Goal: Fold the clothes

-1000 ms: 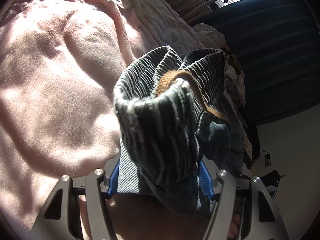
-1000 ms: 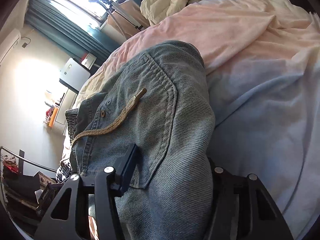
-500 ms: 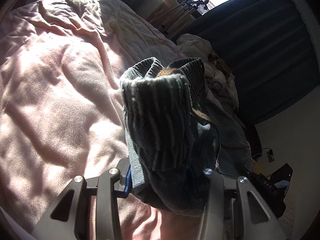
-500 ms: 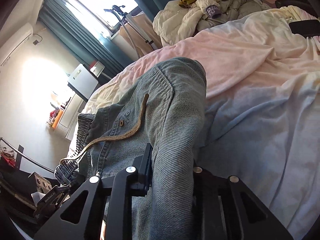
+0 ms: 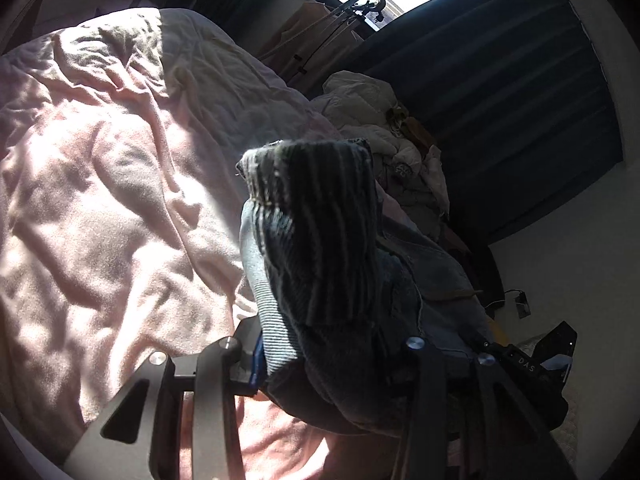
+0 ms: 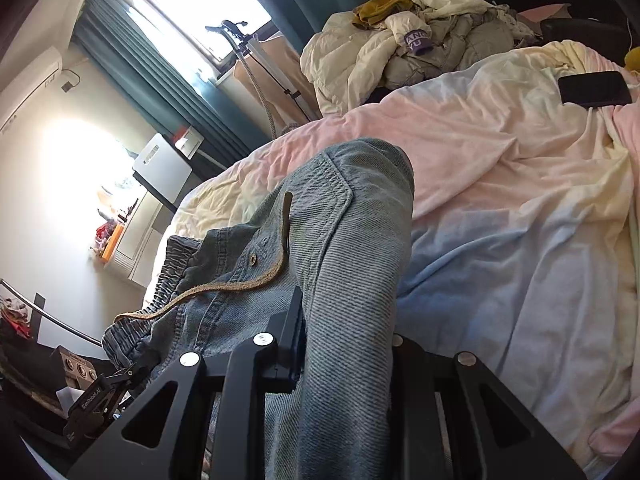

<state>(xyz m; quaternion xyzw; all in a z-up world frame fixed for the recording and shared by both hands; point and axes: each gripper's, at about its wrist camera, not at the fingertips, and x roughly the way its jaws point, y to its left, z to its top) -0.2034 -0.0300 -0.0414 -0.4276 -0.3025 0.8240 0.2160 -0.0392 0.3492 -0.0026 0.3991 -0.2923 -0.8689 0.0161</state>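
Note:
A pair of blue denim shorts [image 6: 352, 208] with a ribbed elastic waistband [image 5: 316, 232] and a tan drawstring [image 6: 248, 284] hangs lifted above the pink bedsheet [image 5: 100, 220]. My left gripper [image 5: 334, 350] is shut on a bunched fold of the waistband, which stands up between its fingers. My right gripper [image 6: 346, 336] is shut on a thick fold of the denim near the pocket seam. The cloth spans between the two grippers. In the right wrist view, the left gripper's body [image 6: 100, 396] shows at the lower left. The right gripper's body [image 5: 532, 364] shows at the right of the left wrist view.
A heap of pale jackets and clothes [image 6: 416, 36] lies at the far end of the bed. On the sheet at the right rests a black phone [image 6: 594, 88]. Dark teal curtains [image 5: 500, 92], a garment steamer stand [image 6: 256, 64] and a white cabinet [image 6: 160, 168] are beyond.
Both grippers have risen and carried the shorts up off the sheet. Both sets of jaws narrowed onto the cloth. The waistband now stands bunched tighter in the left gripper.

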